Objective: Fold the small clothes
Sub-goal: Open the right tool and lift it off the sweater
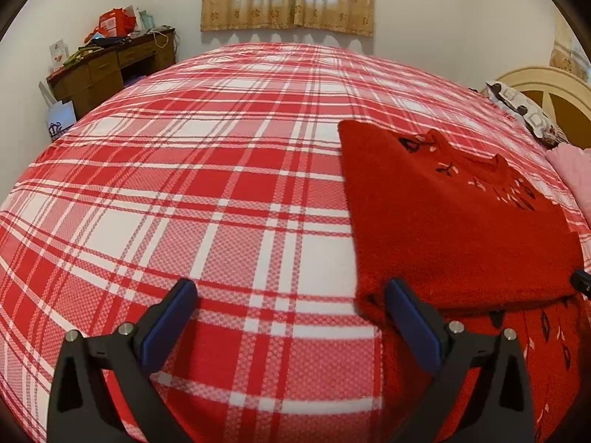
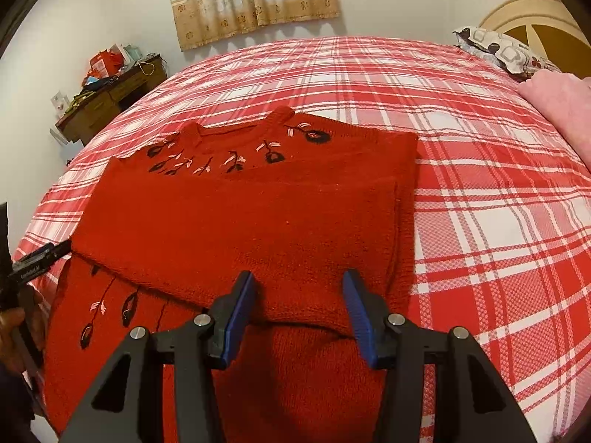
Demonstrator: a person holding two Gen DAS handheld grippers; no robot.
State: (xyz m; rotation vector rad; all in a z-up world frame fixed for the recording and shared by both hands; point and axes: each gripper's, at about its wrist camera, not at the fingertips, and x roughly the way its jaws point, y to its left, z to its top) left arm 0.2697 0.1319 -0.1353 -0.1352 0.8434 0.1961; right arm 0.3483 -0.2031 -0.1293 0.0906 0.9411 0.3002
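1. A red knitted sweater lies on the bed, on its red-and-white checked cover, towards the side where the pillow and the headboard are.
2. It looks partly folded: a plain red layer is laid across the body, while the embroidered collar area shows beyond it and an embroidered hem part shows at the near edge.
3. The left tongs are spread wide and grip nothing; they hover over the checked cover, just beside the sweater's near left corner.
4. The right tongs are also spread, empty, poised over the near edge of the folded layer.
5. My guess is that at least one more fold is left, bringing the near part up or the halves together, then smoothing.
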